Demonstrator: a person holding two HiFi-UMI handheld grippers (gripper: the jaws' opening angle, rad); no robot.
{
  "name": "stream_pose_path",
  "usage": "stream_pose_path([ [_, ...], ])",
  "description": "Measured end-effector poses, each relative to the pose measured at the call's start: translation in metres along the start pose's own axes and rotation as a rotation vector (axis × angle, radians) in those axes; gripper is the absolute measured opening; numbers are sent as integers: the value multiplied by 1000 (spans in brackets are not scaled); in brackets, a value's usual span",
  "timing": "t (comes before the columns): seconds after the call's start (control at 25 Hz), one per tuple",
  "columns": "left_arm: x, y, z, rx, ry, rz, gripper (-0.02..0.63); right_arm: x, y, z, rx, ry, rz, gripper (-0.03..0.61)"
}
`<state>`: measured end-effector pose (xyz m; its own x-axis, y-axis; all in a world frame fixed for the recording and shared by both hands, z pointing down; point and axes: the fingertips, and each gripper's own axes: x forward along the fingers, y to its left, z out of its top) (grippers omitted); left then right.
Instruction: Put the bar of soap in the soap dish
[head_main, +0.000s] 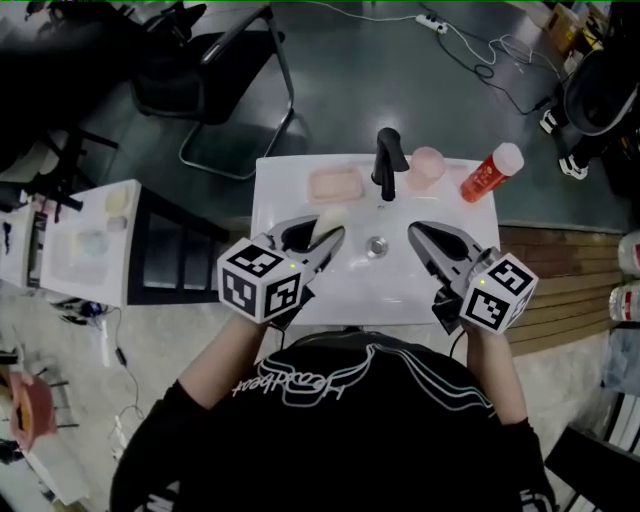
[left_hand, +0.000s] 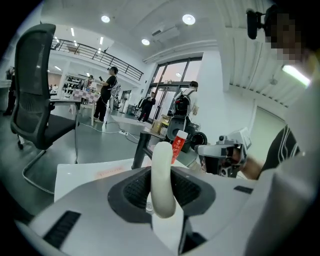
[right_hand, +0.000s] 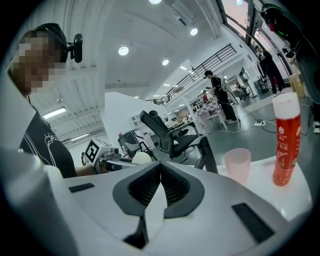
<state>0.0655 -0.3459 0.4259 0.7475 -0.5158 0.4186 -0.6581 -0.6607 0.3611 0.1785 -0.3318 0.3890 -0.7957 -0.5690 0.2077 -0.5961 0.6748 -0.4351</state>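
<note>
Currently the left claw (head_main: 328, 236) is clenched on a pale cream, rounded bar of soap (head_main: 331, 218). In the left gripper view the bar stands on edge between the ribbed black pads (left_hand: 134, 191), gripped at mid-jaw with its top rising above them. The soap is held over the left part of the basin in the white washbasin surface (head_main: 285, 195). It is just in front of the pink rectangular soap dish (head_main: 335, 185), near it but not touching. That dish sits on the back ledge, left of the black faucet (head_main: 388, 165).

The right claw (head_main: 420, 236) hovers over the right side of the basin. The right gripper view shows its jaws pressed together with nothing between them. The round metal drain (head_main: 377, 245) lies between the two claws.

On the back ledge, right of the faucet, stands a translucent pink plastic cup (head_main: 427, 168). A red bottle with a white cap (head_main: 490, 172) stands upright near the right back corner, beside the cup but apart from it.
</note>
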Motion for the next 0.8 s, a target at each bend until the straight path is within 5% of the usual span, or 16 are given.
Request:
stream_pose_path([
  [0.56,48,52,9,204,70,97,124,6,-27,-9,20,21,7,26],
  [0.8,73,75,0,358,150,129,124,12,-37,-21,39,46,-1,26],
])
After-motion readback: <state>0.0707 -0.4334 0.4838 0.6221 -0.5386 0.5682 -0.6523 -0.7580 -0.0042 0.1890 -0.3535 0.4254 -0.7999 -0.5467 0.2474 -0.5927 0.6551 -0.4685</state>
